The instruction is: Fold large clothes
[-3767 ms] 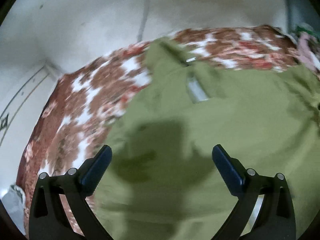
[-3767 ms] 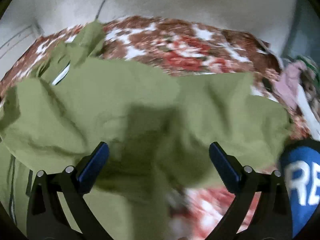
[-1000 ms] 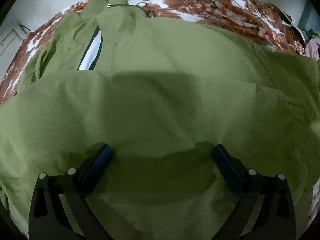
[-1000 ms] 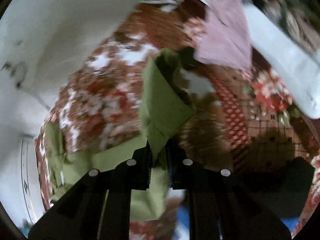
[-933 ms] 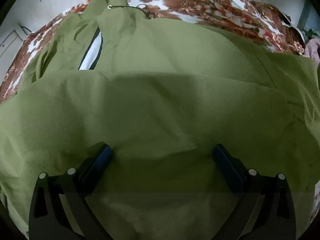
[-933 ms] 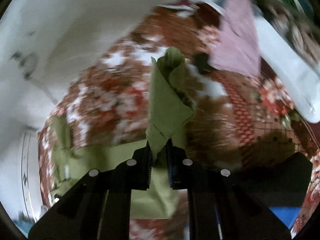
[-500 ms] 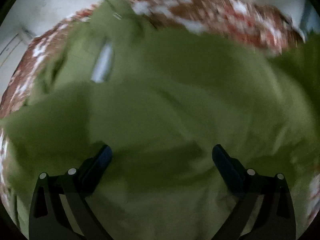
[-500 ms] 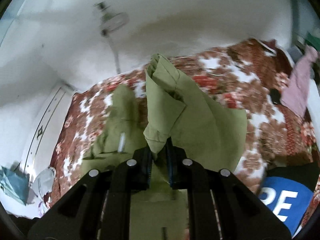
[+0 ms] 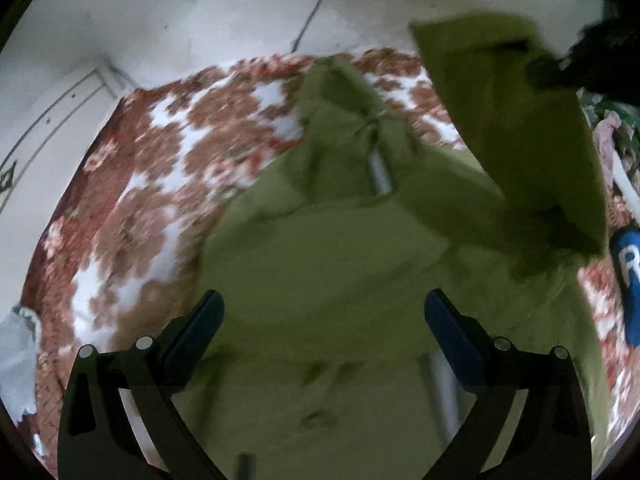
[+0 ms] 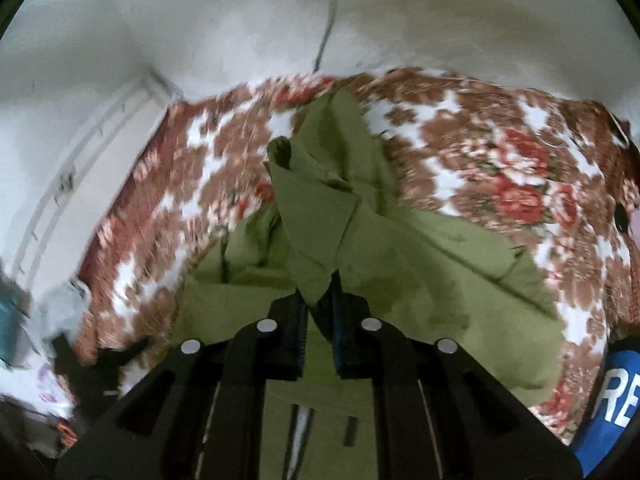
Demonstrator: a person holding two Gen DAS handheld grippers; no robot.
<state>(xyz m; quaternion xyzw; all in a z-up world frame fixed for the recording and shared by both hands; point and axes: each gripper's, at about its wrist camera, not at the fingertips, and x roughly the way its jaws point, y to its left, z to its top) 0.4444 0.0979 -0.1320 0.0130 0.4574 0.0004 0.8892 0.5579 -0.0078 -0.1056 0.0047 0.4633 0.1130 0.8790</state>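
Note:
A large olive-green garment [image 9: 320, 240] lies spread on a floral bedspread [image 9: 160, 160], a grey zipper strip showing near its collar. My left gripper [image 9: 323, 300] hangs open above the garment's middle, nothing between its fingers. My right gripper [image 10: 320, 300] pinches a folded flap [image 10: 316, 216] of the same garment [image 10: 440, 264], its jaws closing tight on the cloth. In the left wrist view that lifted flap [image 9: 520, 120] hangs at the upper right under the dark right gripper [image 9: 560, 68].
The bedspread [image 10: 500, 152] meets a white wall [image 9: 200, 20] with a cable running down it. A blue cloth with white letters [image 10: 616, 392] lies at the right edge. Crumpled pale cloth [image 9: 16, 344] sits at the left, and other clothes [image 9: 612, 120] are piled at the right.
My right gripper swung the pinched flap from the bed's right side across over the garment. My left gripper rose and pulled back, so more bedspread shows on the left.

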